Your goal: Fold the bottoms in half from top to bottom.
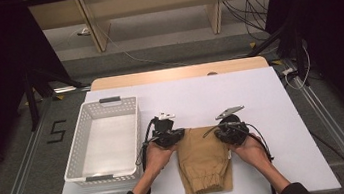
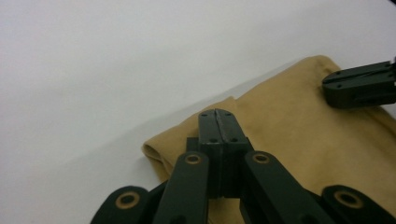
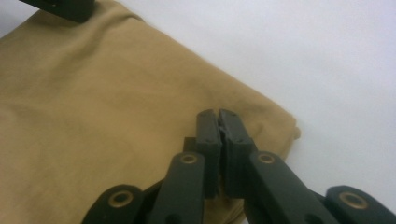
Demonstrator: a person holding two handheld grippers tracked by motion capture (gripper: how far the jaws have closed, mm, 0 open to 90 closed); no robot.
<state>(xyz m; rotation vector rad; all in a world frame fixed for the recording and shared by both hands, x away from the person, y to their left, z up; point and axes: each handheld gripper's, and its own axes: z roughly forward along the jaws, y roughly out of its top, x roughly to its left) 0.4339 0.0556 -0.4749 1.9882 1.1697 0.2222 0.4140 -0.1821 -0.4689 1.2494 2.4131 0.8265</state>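
trousers (image 1: pixel 204 161), tan and folded into a narrow stack, lie on the white table (image 1: pixel 273 114) near the front edge, w/ the elastic cuffs toward us and the far folded edge up between our two hands. we've got the left gripper (image 1: pixel 169 136) at the far left corner of the stack and the right gripper (image 1: pixel 229 131) at the far right corner, both pointing away from us, roughly level w/ each other.

in the left gripper view the left gripper (image 2: pixel 218 122) has its jaws pressed together, tips meeting right over the rolled corner of the trousers (image 2: pixel 299 135). whether a bit of cloth is actually pinched there we can't tell, since the pads cover the spot. the other tool's black tip (image 2: pixel 359 85) pokes in at the far right of that view, resting on the fabric.

in the right gripper view the right gripper (image 3: pixel 218 122) is likewise pressed together over the trousers (image 3: pixel 93 121), near the corner where the fabric ends against the table (image 3: pixel 327 56). prob. on the top layer, but the contact itself is hidden. a dark tip shows at the top left edge of that view.

to the left of the trousers, just beside our left hand (image 1: pixel 155 154), sits a white slotted basket (image 1: pixel 75 160) w/ grey handles. beyond the table there's a pale wooden frame (image 1: pixel 148 9) and loose cables (image 1: pixel 249 11) on the floor.
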